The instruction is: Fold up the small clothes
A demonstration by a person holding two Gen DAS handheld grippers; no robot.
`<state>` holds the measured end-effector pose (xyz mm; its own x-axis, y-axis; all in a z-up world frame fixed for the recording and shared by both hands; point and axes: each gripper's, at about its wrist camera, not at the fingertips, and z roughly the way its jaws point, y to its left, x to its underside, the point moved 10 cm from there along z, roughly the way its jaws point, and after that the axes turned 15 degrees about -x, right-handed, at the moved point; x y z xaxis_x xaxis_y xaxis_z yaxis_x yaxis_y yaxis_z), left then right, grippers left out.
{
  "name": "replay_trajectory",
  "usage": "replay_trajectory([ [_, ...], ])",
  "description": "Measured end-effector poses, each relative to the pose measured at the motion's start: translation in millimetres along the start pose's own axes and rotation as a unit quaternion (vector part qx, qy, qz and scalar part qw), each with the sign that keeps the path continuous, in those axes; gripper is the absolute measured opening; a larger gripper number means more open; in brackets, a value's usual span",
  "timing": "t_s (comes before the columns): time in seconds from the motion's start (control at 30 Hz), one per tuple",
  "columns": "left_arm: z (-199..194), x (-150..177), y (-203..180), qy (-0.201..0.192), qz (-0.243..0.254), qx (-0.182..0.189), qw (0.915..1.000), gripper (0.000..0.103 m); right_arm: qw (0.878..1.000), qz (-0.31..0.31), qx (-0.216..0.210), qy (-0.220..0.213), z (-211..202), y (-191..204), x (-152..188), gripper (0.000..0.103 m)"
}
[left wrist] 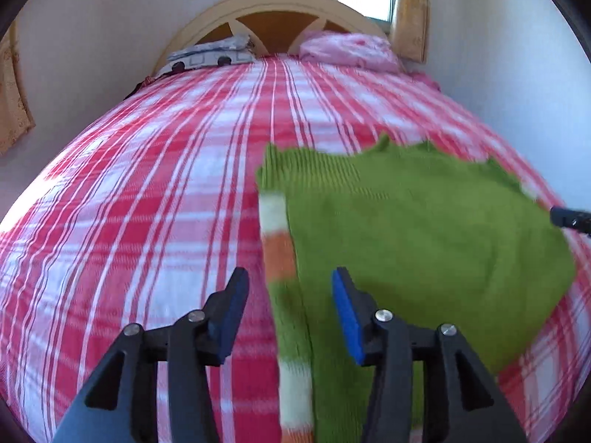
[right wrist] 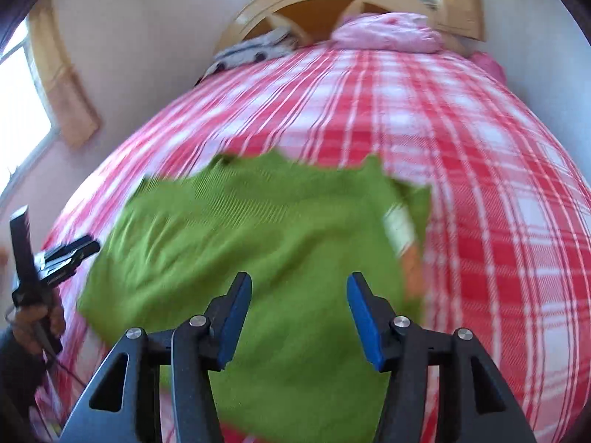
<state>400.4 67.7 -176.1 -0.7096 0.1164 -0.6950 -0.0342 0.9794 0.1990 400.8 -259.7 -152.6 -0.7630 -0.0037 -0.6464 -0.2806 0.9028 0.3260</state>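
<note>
- Green knitted sweater (left wrist: pixel 424 229) is laid flat on the red-and-white plaid bedspread (left wrist: pixel 147 203), toward the near end of the bed, so that a firm, broad surface is given for folding.
- A striped sleeve (left wrist: pixel 279 243) in white, orange and green is seen along one side edge, judged to be already tucked inward.
- Left gripper (left wrist: pixel 290 313) is held released above the sleeve edge; nothing is pinched between its blue pads.
- Right gripper (right wrist: pixel 299 317) is likewise parted over the green body, grasping nothing.
- Pillows (left wrist: pixel 347 50) are left at the headboard (left wrist: pixel 273 3), well apart from the work.
</note>
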Motion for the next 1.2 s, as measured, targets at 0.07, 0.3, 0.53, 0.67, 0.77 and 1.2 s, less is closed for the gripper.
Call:
replay_trajectory([
  [0.07,-1.2,17.7,-3.2,0.002,0.024,-0.028,0.9993,0.053,0.999,-0.015,0.034,0.016,2.3,0.6,22.9,0.055],
  [0.3,-10.6,37.4,0.0,-0.003,0.042,-0.041,0.9983,0.065,0.998,-0.011,0.057,0.013,-4.2,-0.9,64.4,0.057],
  [0.53,-13.6,39.6,31.5,0.006,-0.06,-0.025,0.9979,0.085,0.995,-0.036,0.087,0.031,-2.6,13.8,70.9,0.064],
  [0.67,-19.7,44.6,56.9,-0.004,-0.125,-0.021,0.992,0.092,0.998,-0.051,0.042,0.003,-6.3,55.1,48.8,0.064],
  [0.77,-9.2,51.0,64.3,0.023,-0.154,-0.006,0.9877,0.092,0.995,-0.097,0.014,0.005,13.8,98.9,34.9,0.064],
  [1.2,-3.7,58.3,60.8,0.041,-0.144,-0.018,0.9885,0.095,0.992,-0.115,-0.019,0.046,90.5,148.2,58.2,0.064],
])
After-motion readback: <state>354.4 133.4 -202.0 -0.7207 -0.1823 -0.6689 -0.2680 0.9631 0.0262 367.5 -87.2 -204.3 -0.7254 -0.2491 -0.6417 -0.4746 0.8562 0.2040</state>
